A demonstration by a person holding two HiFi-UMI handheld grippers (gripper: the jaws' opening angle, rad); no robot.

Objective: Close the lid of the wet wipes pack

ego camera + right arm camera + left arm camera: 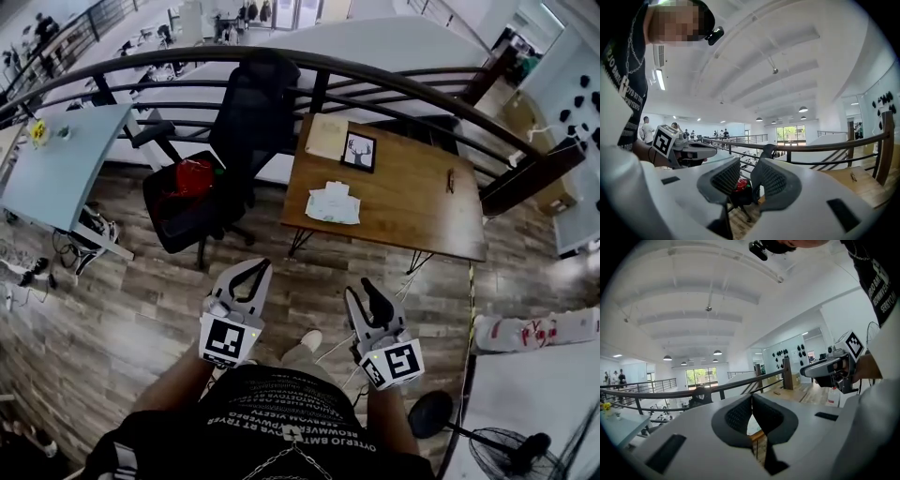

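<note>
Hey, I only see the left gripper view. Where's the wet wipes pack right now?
Observer: In the head view the wet wipes pack lies on the wooden table, ahead of the left tool and the right tool. Neither touches it.
Operator: Anything near it?
Observer: A framed picture sits just beyond it on the same table.
Operator: Is the right tool free?
Observer: Yes. The right gripper view shows its jaws apart, holding nothing.

Head view steeply down; 2 gripper views near level, sharing railing (pixel 811 146).
</note>
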